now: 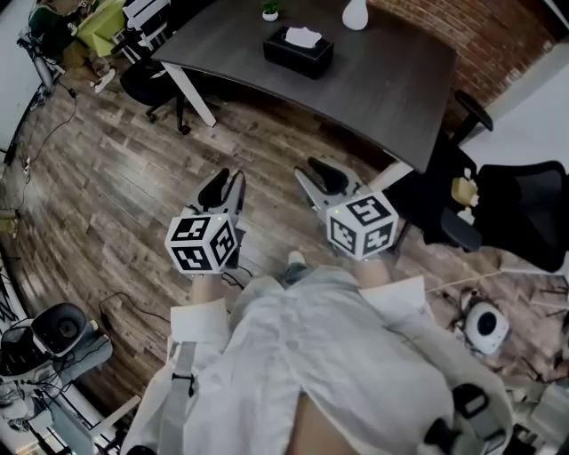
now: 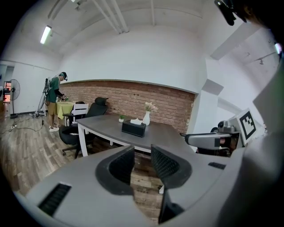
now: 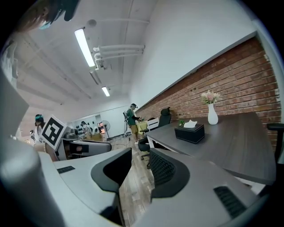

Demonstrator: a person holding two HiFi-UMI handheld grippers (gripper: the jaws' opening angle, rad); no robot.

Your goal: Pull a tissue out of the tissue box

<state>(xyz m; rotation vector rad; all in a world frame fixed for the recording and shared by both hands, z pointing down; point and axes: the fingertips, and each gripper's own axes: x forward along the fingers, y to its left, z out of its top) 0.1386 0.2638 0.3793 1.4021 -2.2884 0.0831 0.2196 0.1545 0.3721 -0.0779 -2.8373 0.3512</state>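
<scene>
My left tool (image 1: 227, 178) and right tool (image 1: 313, 169) are spread apart, empty. I should step close to the surface (image 1: 391, 80), then pinch just the tissue (image 1: 303, 36) atop the tissue box (image 1: 298, 55).

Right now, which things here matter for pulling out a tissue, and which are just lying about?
For the job: tissue box, tissue, left gripper, right gripper.
Lying about: vase, small plant, black chair.
</scene>
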